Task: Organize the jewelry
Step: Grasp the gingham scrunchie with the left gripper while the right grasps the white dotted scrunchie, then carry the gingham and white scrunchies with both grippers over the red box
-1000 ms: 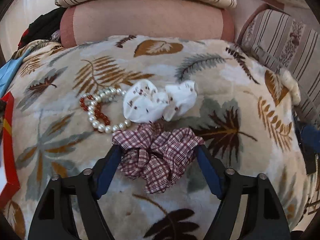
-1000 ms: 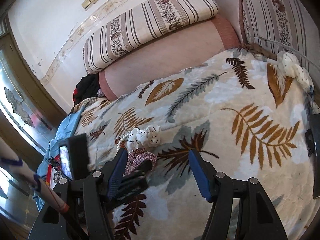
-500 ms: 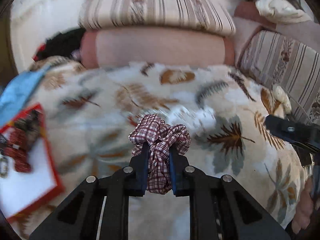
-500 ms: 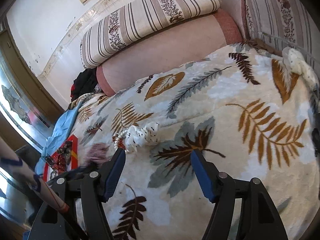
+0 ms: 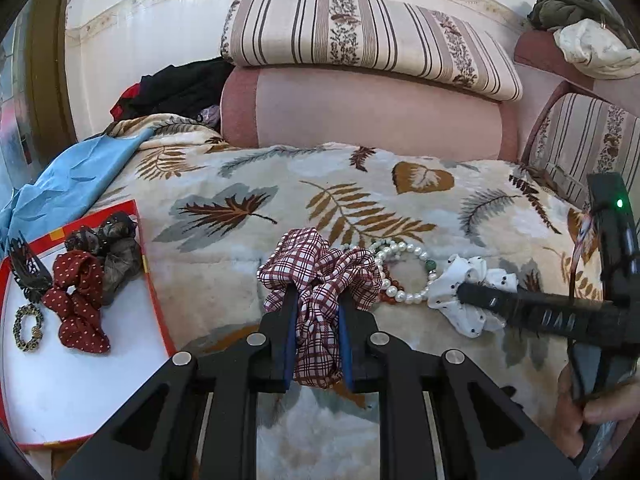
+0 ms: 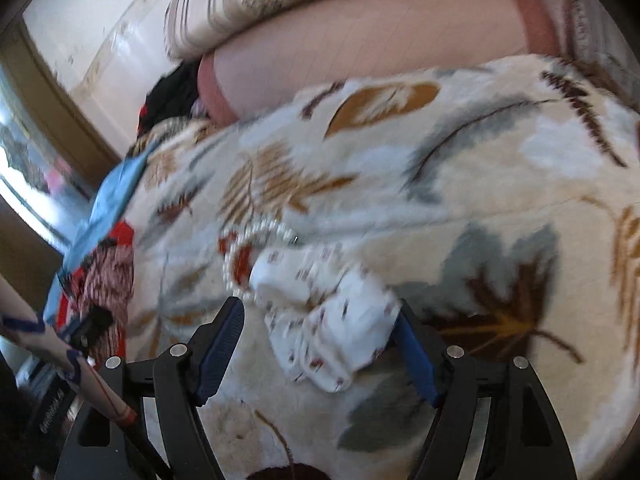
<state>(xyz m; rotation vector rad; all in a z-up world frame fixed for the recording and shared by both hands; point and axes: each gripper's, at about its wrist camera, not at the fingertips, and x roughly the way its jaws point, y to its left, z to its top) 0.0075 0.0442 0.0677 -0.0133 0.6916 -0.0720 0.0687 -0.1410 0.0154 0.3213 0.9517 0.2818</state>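
My left gripper (image 5: 318,295) is shut on the red plaid scrunchie (image 5: 316,268), held a little above the leaf-print blanket. Behind it lie a pearl bracelet (image 5: 404,276) and a red bead bracelet (image 5: 386,298). A white dotted scrunchie (image 6: 328,320) sits between the jaws of my right gripper (image 6: 318,307), which are opening and low over the blanket; the right wrist view is blurred. The white scrunchie (image 5: 468,280) also shows at the right of the left wrist view, under one right finger. A red-rimmed white tray (image 5: 158,316) lies at the left.
The tray holds a red dotted scrunchie (image 5: 76,292), a dark scrunchie (image 5: 116,248), a black claw clip (image 5: 26,268) and a small hair tie (image 5: 28,326). A blue cloth (image 5: 72,184) lies beyond it. Pink and striped cushions (image 5: 360,108) border the blanket at the back.
My left gripper closed on the plaid scrunchie, lifted it and carried it left, bringing the tray into view. My right gripper dropped onto the white scrunchie with its jaws widening.
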